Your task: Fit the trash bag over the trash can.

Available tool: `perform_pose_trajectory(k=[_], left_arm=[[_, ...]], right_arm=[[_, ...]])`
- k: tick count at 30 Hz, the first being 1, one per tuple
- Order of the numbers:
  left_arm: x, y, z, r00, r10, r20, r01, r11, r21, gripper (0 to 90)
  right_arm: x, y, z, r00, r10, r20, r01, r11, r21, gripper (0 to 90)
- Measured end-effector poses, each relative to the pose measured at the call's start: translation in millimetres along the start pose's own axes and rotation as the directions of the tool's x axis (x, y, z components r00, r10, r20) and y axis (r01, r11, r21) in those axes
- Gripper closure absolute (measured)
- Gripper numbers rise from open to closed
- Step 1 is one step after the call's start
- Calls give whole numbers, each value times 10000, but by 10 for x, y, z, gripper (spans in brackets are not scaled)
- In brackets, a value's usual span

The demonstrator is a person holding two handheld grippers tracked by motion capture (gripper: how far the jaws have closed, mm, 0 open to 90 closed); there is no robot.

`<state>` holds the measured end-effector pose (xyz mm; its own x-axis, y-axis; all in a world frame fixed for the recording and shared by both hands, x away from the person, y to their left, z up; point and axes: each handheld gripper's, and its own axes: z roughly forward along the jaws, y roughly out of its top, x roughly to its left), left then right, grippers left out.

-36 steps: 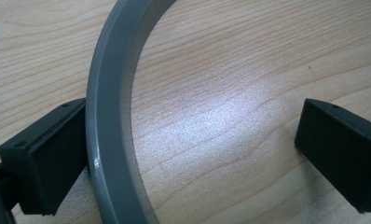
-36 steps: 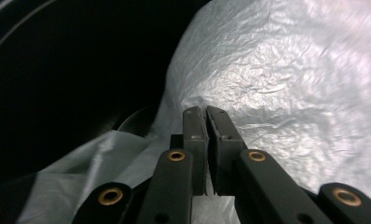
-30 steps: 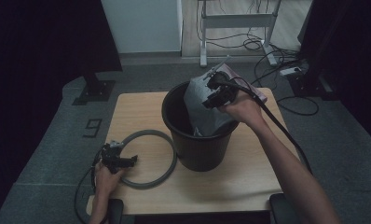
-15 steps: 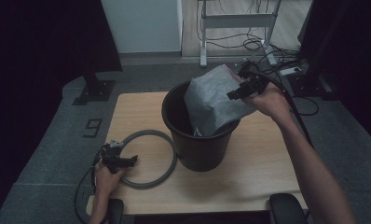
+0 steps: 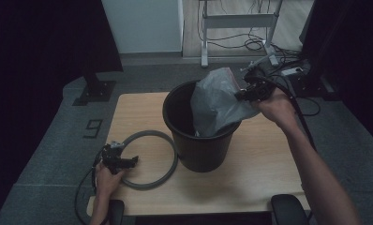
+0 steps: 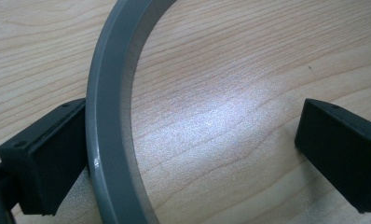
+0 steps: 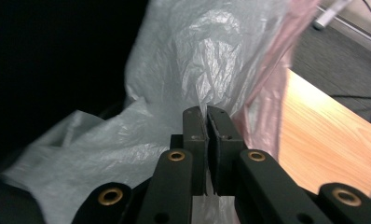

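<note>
At the far rim of the round black plastic bin (image 5: 198,140), right gripper (image 7: 207,114) just clamped onto the crinkled translucent grey bag (image 7: 193,60): drape its edge outward over the rim, left gripper (image 6: 193,149) spread astride the grey plastic ring (image 6: 106,116).

Right tongs (image 5: 244,92) now clamped shut on the grey bag (image 5: 215,101), farther right past the bin's rim (image 5: 175,96).

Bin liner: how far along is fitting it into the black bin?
Done: part of the liner sits inside the black bin. In hand: the right gripper pinches its edge above the rim. Left: spreading it over the rim; the grey ring lies on the table by the open left gripper.
</note>
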<state>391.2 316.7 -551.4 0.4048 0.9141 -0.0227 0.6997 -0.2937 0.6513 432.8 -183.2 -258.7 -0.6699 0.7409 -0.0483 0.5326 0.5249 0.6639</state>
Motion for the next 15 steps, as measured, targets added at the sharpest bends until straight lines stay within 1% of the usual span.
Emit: perform_pose_trajectory(k=[2, 4, 6, 7, 9, 11, 12, 13, 15], left_arm=[[0, 0, 0, 10000, -2, 0, 2, 10000, -2, 0], [0, 0, 0, 10000, -1, 1, 1, 10000, -2, 0], [0, -1, 0, 10000, 0, 2, 0, 10000, -5, 0], [0, -1, 0, 10000, 0, 0, 0, 10000, -7, 0], [1, -1, -2, 10000, 1, 5, -1, 10000, 4, 0], [-1, 5, -5, 10000, -13, 3, 13, 10000, 71, 0], [-3, 9, -7, 10000, -26, -8, 26, 9999, 112, 0], [-5, 15, -11, 10000, -48, -29, 48, 9998, 174, 1], [-9, 31, -18, 10000, -49, -39, 50, 9994, 354, 6]], right_arm=[[55, 37, 0, 9998, -36, -214, 34, 9999, -115, 858], [145, 77, 37, 9988, -180, -464, 173, 9997, -157, 858], [253, 109, 119, 9966, -416, -707, 406, 9991, -153, 856], [295, 114, 165, 9955, -444, -839, 437, 9990, -106, 854], [358, 114, 262, 9935, -632, -951, 642, 9979, 67, 842], [385, 113, 303, 9932, -735, -907, 756, 9969, 194, 814], [378, 115, 299, 9930, -726, -929, 741, 9972, 128, 797], [366, 118, 280, 9934, -649, -942, 658, 9978, 64, 771], [323, 123, 220, 9947, -554, -864, 549, 9985, -78, 687]])
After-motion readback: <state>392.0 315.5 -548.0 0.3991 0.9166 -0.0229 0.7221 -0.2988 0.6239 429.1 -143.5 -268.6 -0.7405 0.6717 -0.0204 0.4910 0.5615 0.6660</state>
